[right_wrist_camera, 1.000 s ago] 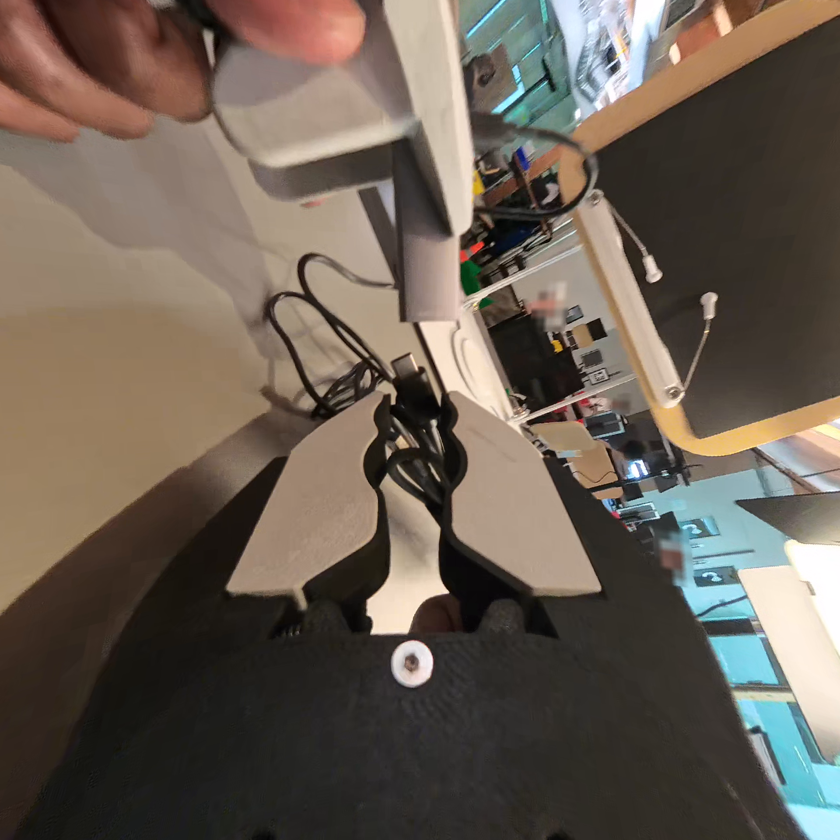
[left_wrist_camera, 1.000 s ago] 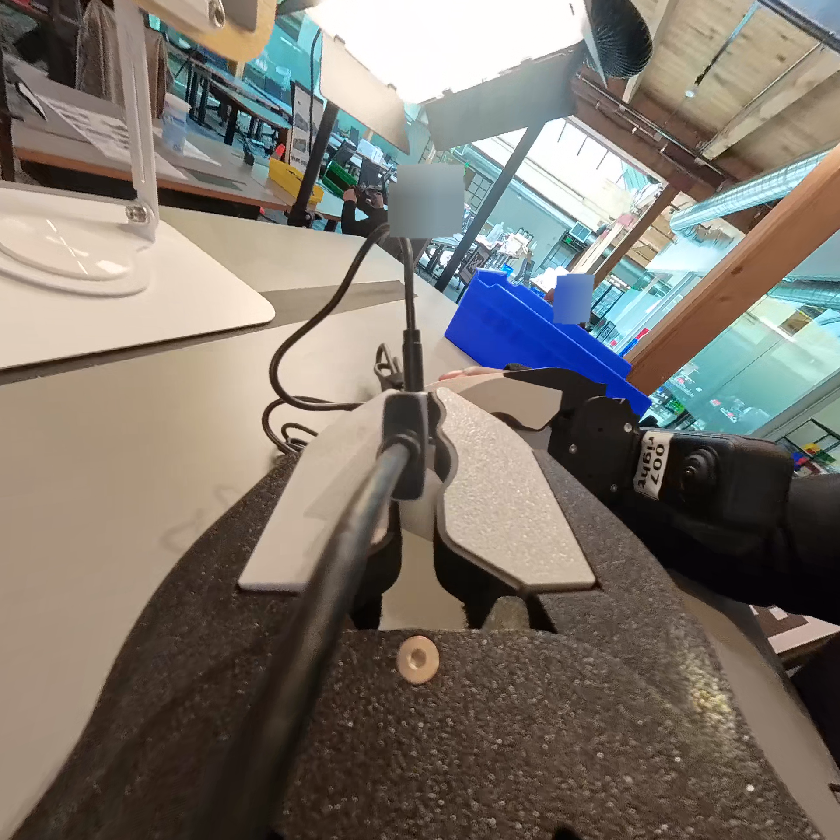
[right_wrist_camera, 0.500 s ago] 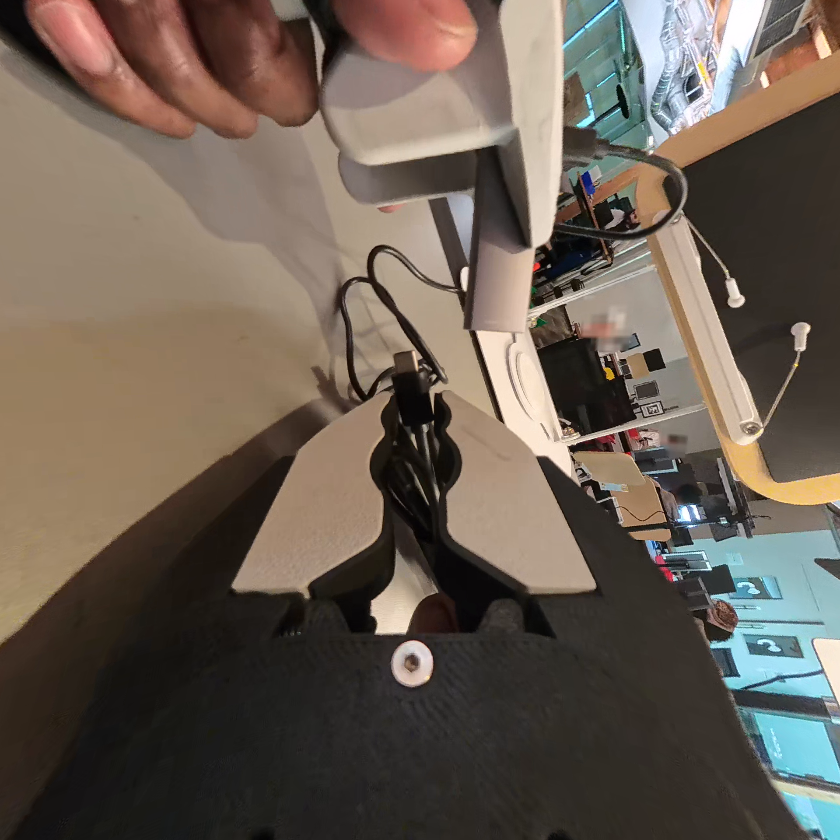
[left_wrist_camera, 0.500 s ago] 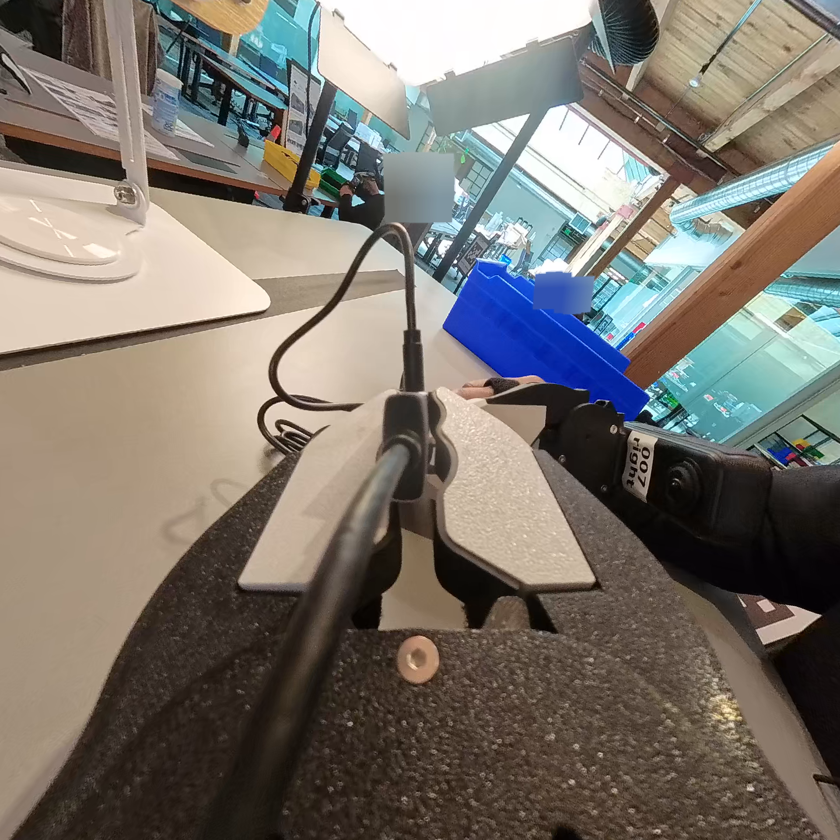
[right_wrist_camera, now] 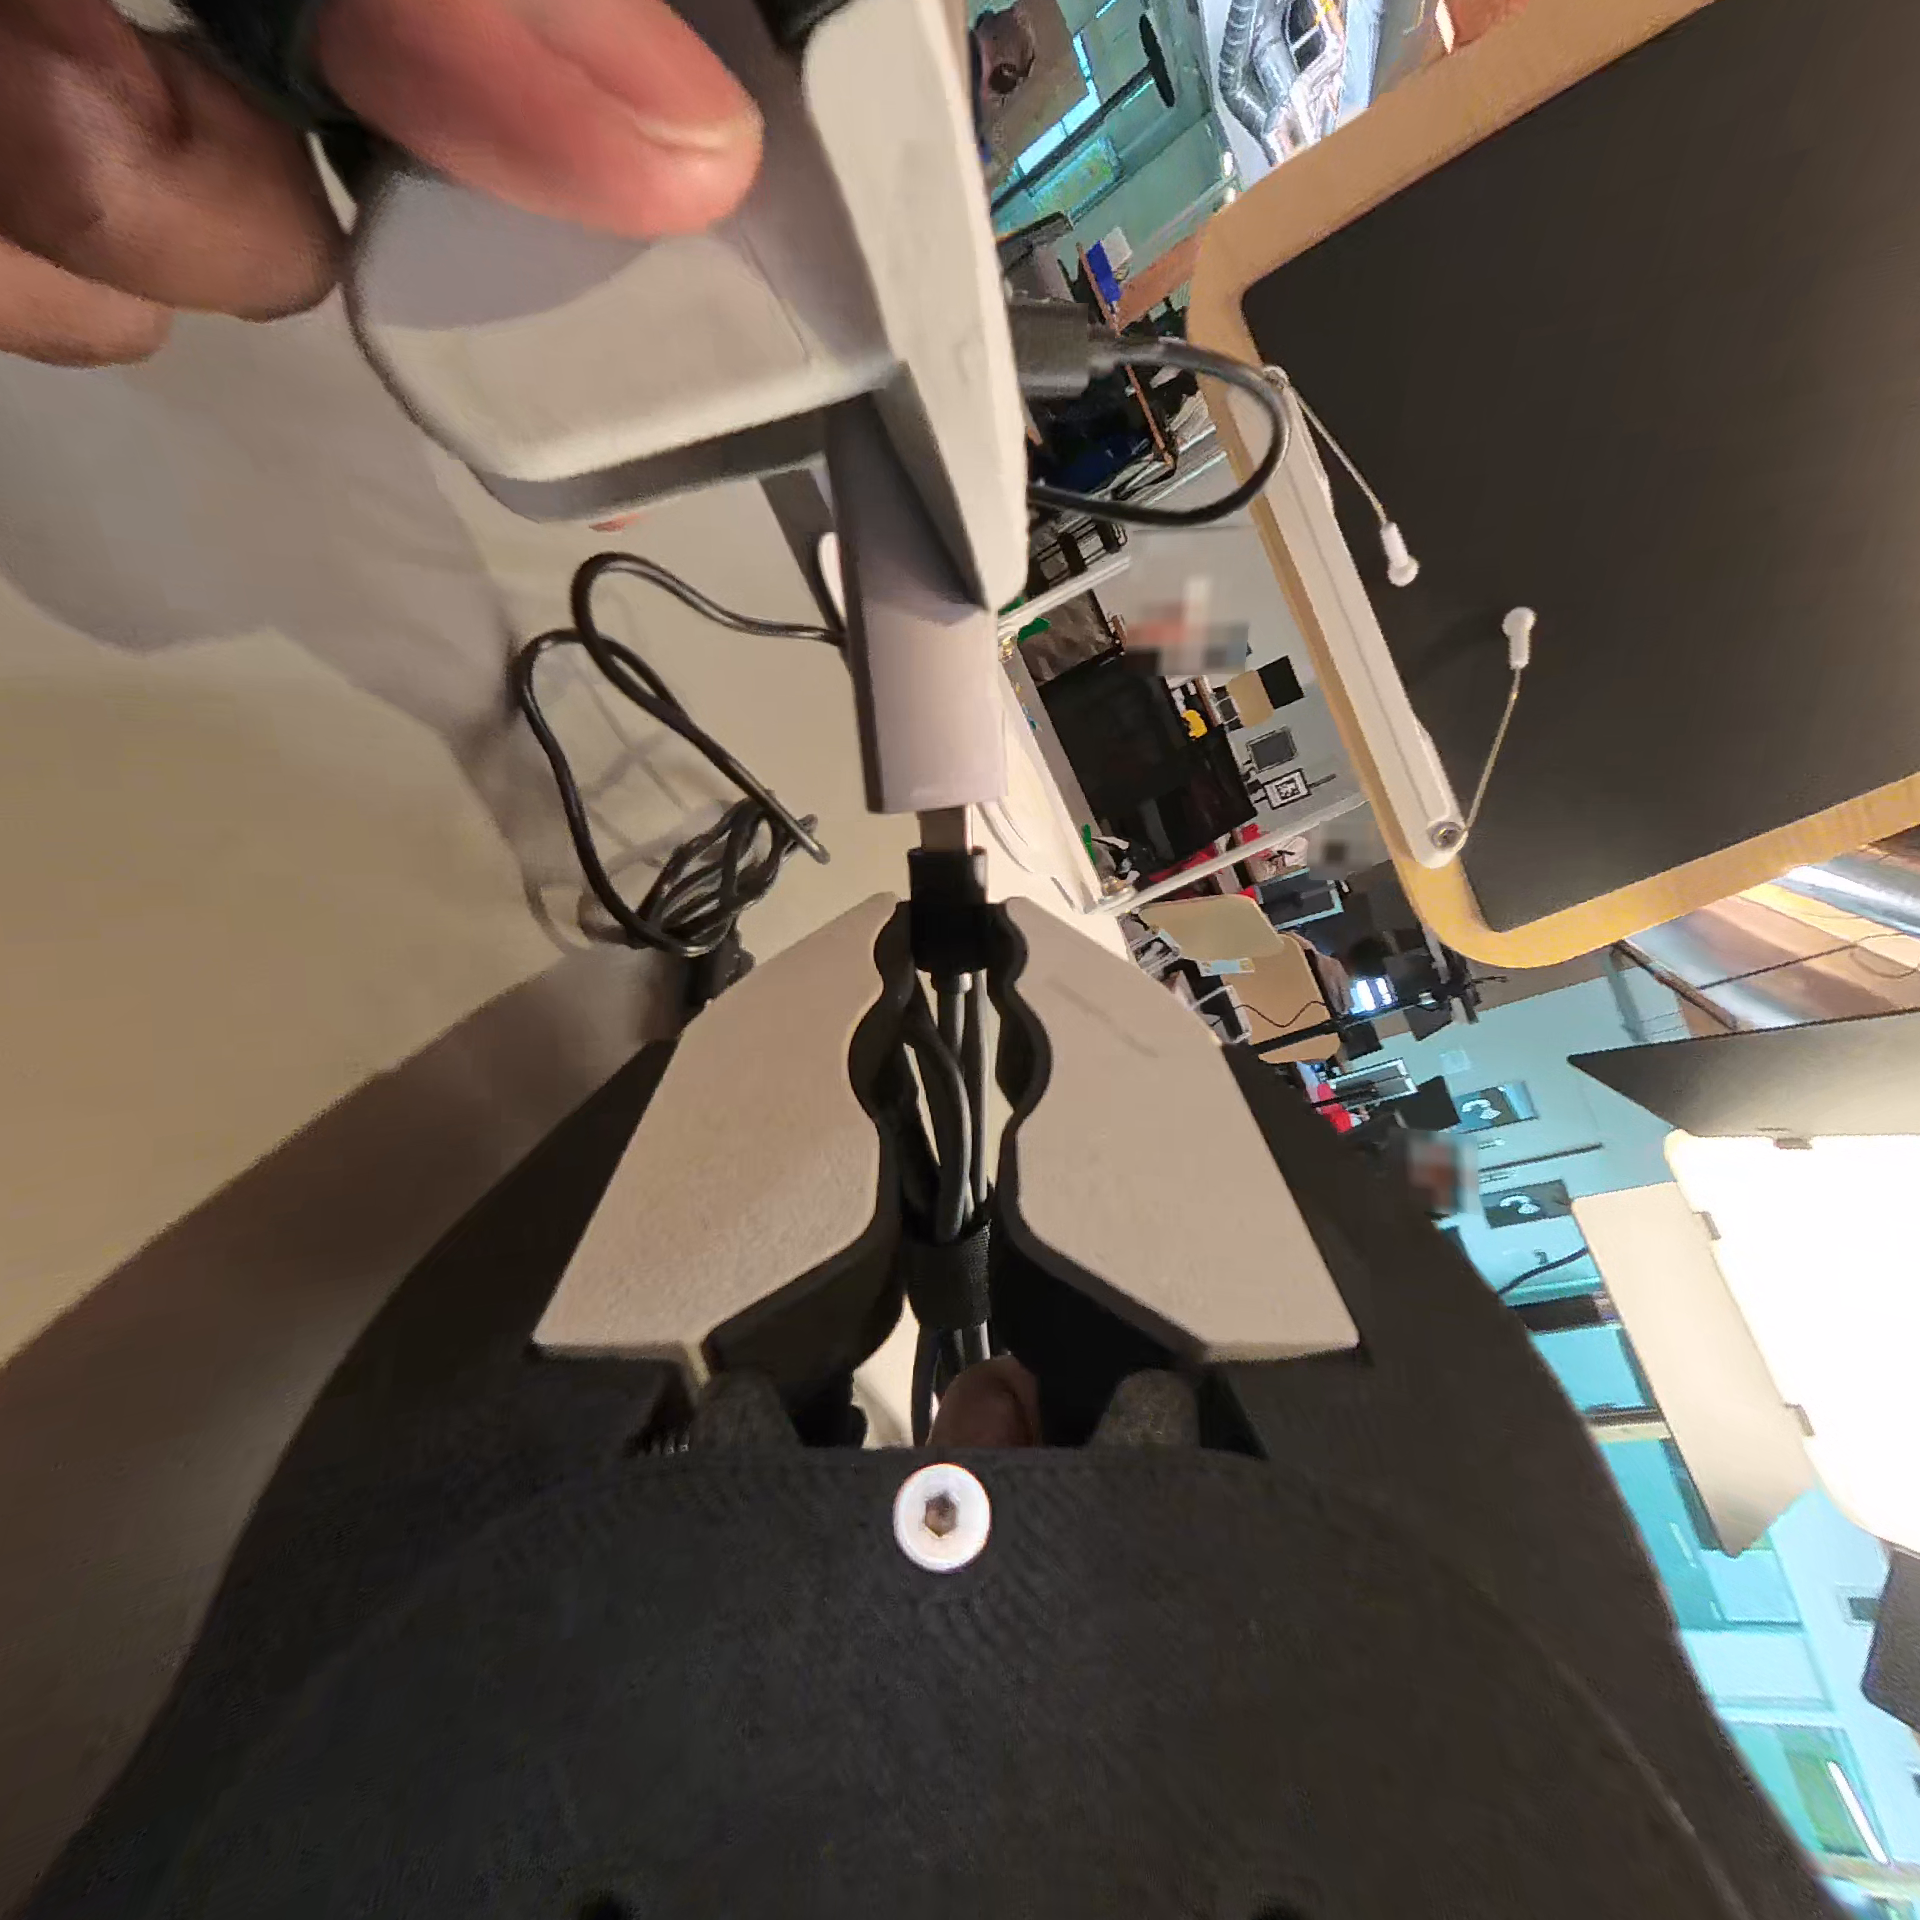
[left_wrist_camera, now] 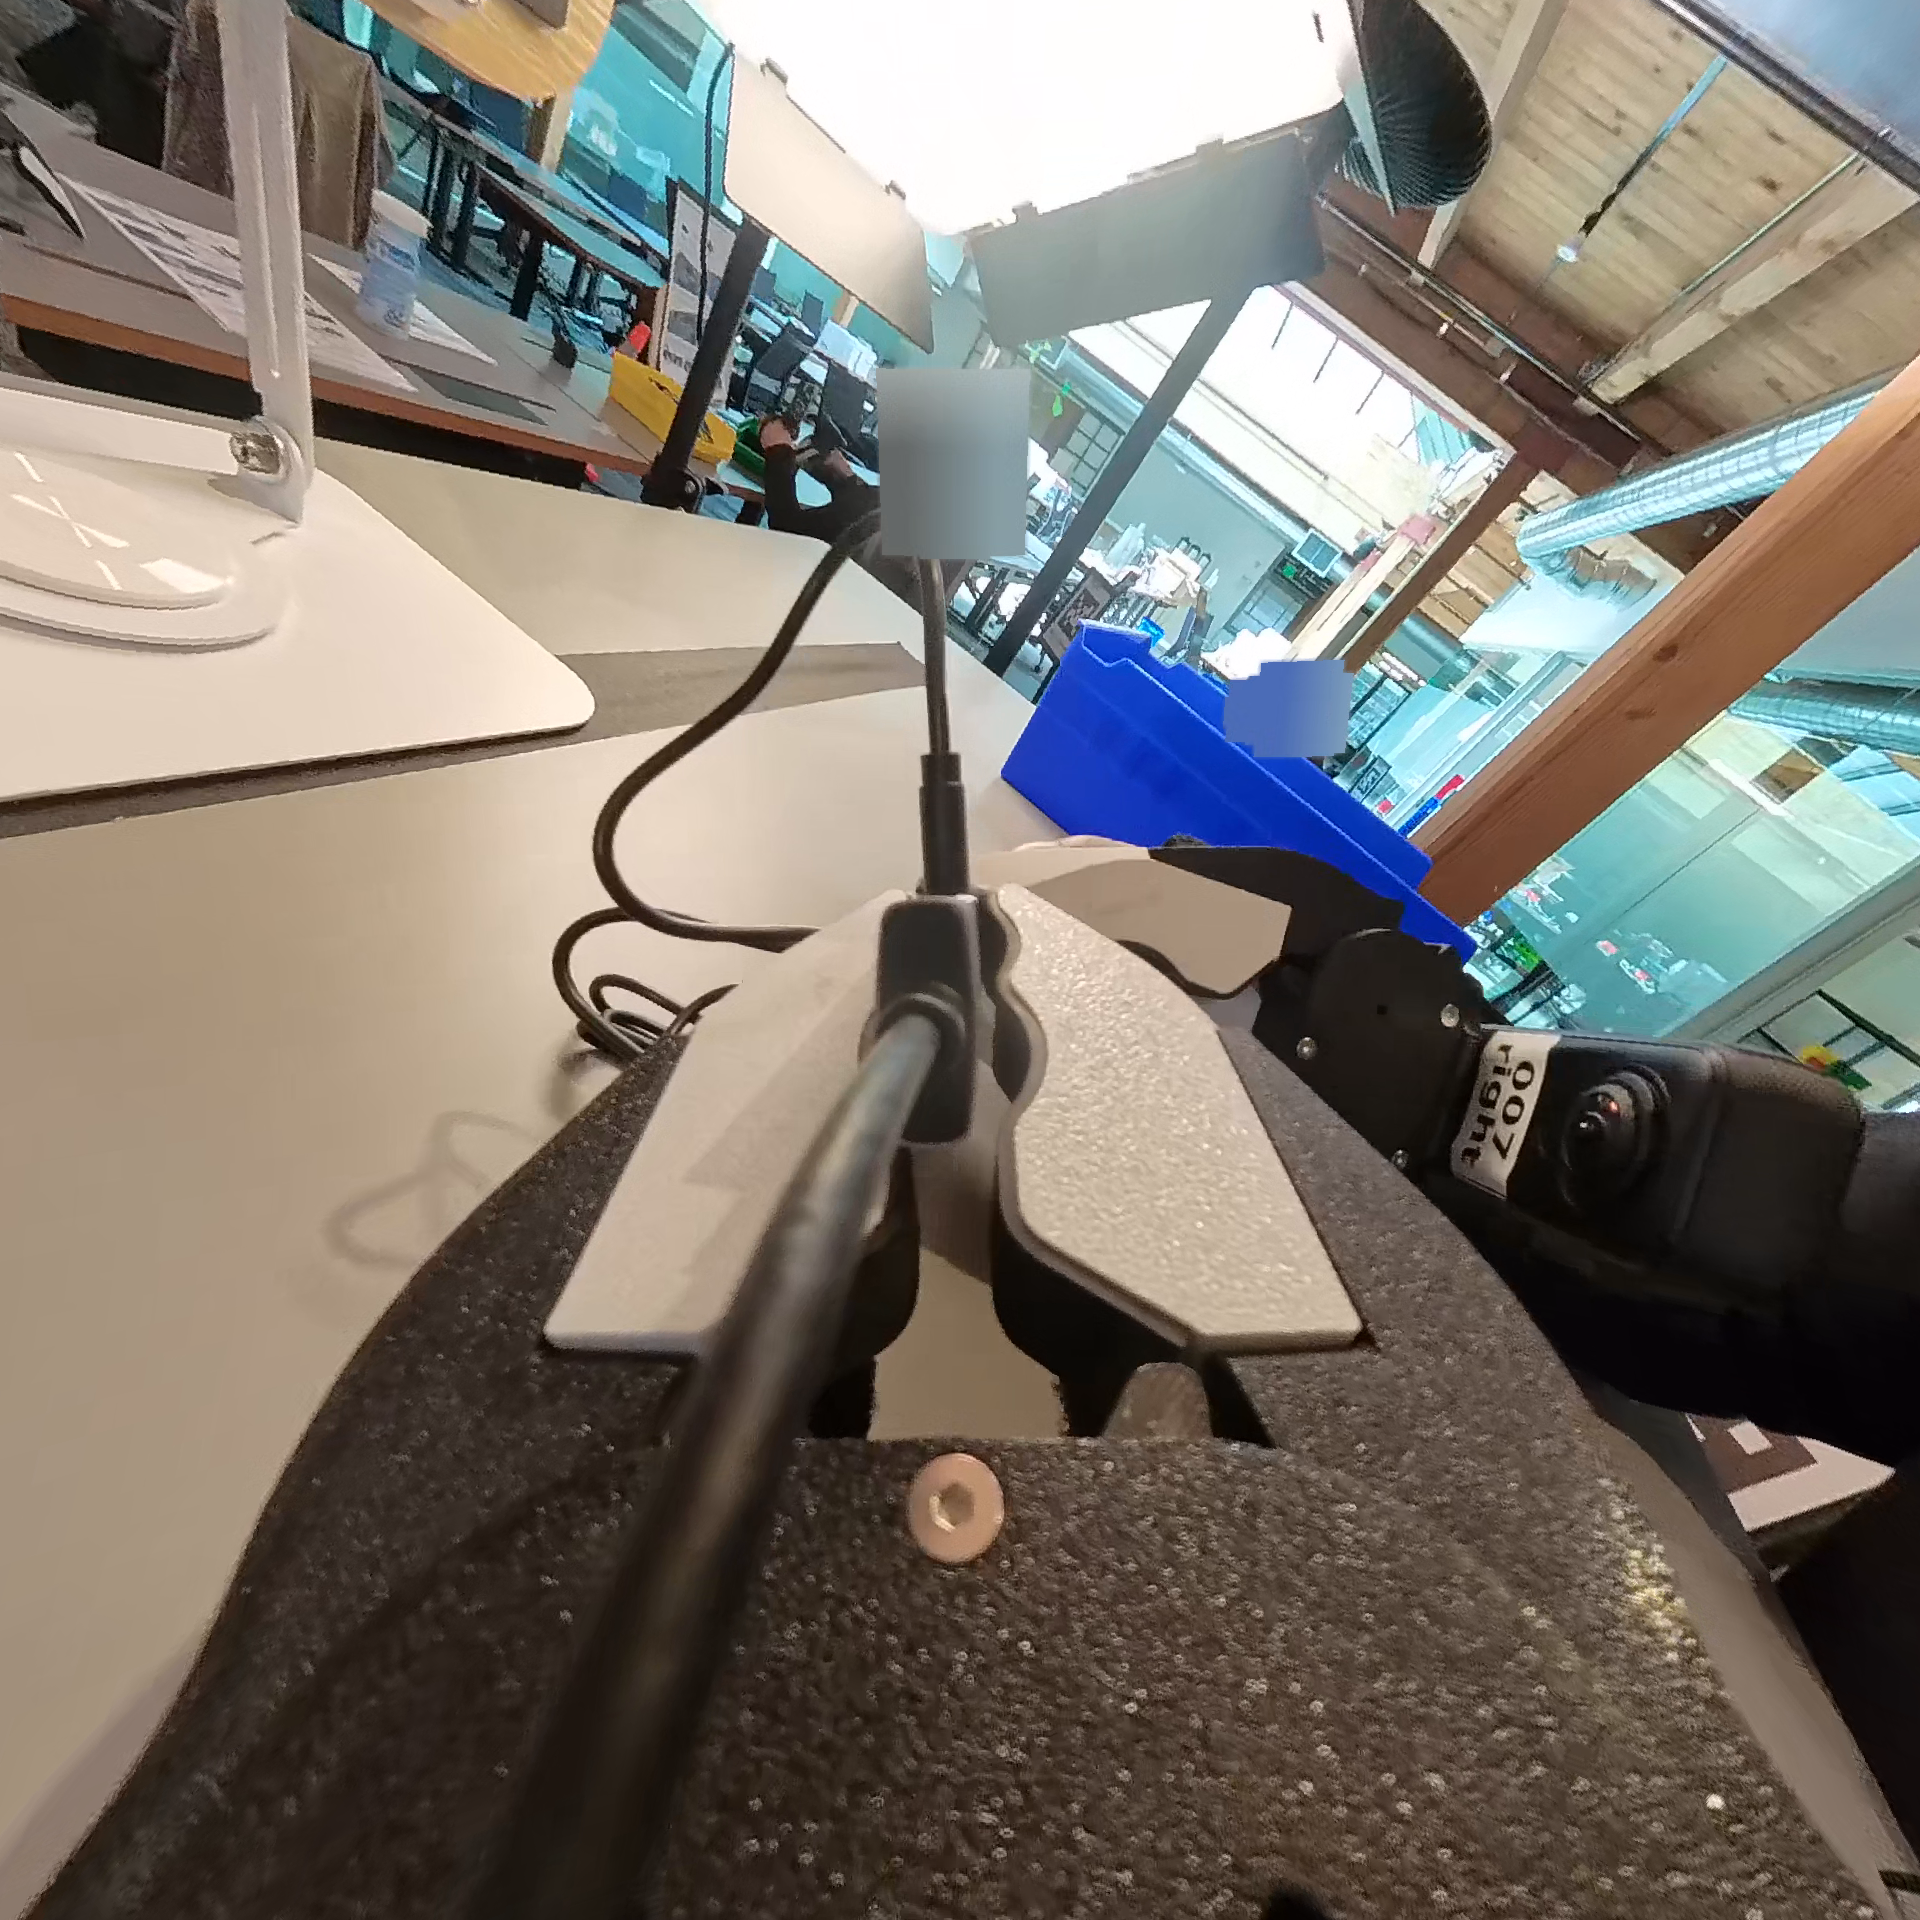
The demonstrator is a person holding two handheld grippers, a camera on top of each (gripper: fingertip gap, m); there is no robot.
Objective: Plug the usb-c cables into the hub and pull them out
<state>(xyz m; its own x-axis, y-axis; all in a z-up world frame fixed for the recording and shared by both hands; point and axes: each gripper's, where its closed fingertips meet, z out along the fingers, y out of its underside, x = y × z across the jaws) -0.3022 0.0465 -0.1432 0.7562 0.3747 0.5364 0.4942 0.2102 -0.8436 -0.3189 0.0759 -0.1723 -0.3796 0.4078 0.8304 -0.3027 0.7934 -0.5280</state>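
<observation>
My left gripper point(left_wrist_camera: 935, 920) is shut on a slim grey hub point(left_wrist_camera: 928, 997), seen edge-on, above the table. One black cable point(left_wrist_camera: 943, 821) is plugged into the hub's far end and loops down to the table. In the right wrist view the hub point(right_wrist_camera: 925, 717) hangs from the left gripper point(right_wrist_camera: 914, 395), which a hand point(right_wrist_camera: 468, 125) holds. My right gripper point(right_wrist_camera: 948, 914) is shut on a black usb-c plug point(right_wrist_camera: 943, 868). The plug's metal tip touches the hub's near end. Several strands of bundled cable run back between the right fingers.
A loose coil of black cable point(right_wrist_camera: 675, 852) lies on the grey table point(left_wrist_camera: 260, 987). A white lamp base point(left_wrist_camera: 208, 644) sits at the left, a blue bin point(left_wrist_camera: 1174, 748) behind. The right gripper point(left_wrist_camera: 1143, 904) shows beside the left one. A wood-framed black panel point(right_wrist_camera: 1610, 416) hangs overhead. Spacing between my two grippers at the tips: around 5 cm.
My right gripper has carried the usb-c plug up to the hub's end, and the gap between them has closed. My left gripper keeps its hold on the hub and has shifted only slightly.
</observation>
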